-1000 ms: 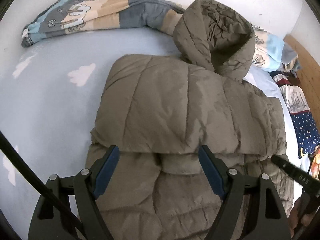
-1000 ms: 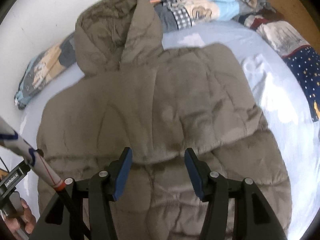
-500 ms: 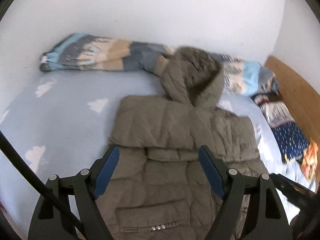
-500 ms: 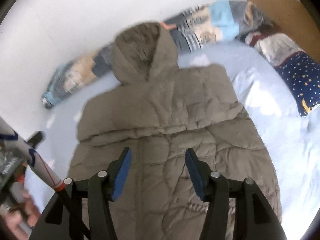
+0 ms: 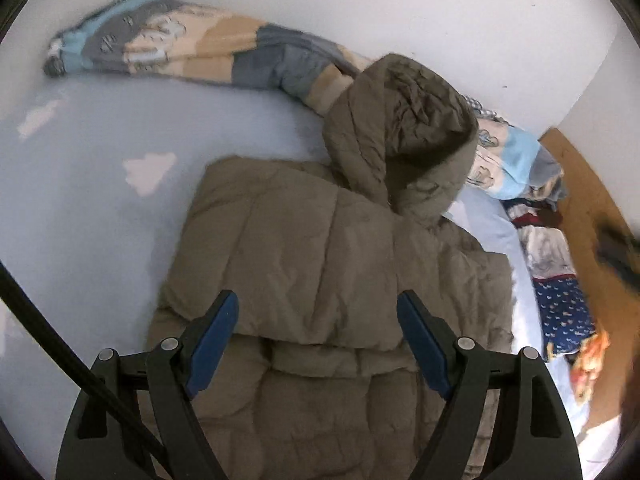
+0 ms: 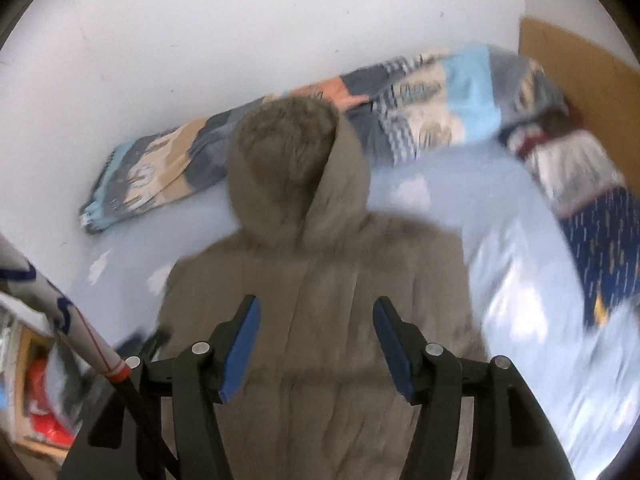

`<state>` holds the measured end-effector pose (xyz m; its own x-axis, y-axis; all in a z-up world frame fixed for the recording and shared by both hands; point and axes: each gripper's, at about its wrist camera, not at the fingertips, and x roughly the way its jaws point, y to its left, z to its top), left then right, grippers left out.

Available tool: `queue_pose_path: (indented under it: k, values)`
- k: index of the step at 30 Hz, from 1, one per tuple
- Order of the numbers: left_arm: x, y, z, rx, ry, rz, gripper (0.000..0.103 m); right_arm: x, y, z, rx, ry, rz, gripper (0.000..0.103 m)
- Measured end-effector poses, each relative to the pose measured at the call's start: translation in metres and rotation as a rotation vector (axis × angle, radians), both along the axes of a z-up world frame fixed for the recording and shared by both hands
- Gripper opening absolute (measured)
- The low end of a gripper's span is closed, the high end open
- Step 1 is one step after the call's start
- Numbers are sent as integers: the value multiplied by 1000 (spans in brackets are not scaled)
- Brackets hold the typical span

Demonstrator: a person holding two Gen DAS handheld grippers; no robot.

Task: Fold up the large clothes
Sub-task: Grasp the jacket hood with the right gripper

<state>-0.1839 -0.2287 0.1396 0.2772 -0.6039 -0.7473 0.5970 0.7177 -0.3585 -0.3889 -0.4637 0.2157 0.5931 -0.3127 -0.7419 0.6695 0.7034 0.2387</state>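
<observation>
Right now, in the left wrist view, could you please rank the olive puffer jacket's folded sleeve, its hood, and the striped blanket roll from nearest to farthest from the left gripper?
1. Folded sleeve of the olive puffer jacket, directly ahead of the open left gripper.
2. Jacket hood, farther ahead, slightly right.
3. Striped blanket roll, against the wall, far left.

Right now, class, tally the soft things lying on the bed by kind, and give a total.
Hooded puffer jackets: 1, olive-brown jacket lying flat on the pale blue sheet
Rolled patchwork blankets along the wall: 1, blanket
Pillows near the wooden headboard: 2, pale pillow and navy dotted pillow
Total: 4
</observation>
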Motion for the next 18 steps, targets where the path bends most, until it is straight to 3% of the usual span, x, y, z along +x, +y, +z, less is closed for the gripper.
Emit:
queue_pose_path:
  k: [3, 8, 13, 18]
  values:
    - [-1, -6, -3, 45, -46, -28, 80, 54, -58, 6, -42, 16, -25, 63]
    - [14, -1, -5, 8, -23, -33, 80, 136, -144, -12, -9, 34, -78, 63]
    - [26, 2, -15, 17, 9, -3, 80, 189, -181, -38, -61, 98, -90, 63]
    - [30, 2, -21, 32, 3, 8, 80, 206, -206, -53, -78, 101, -130, 63]
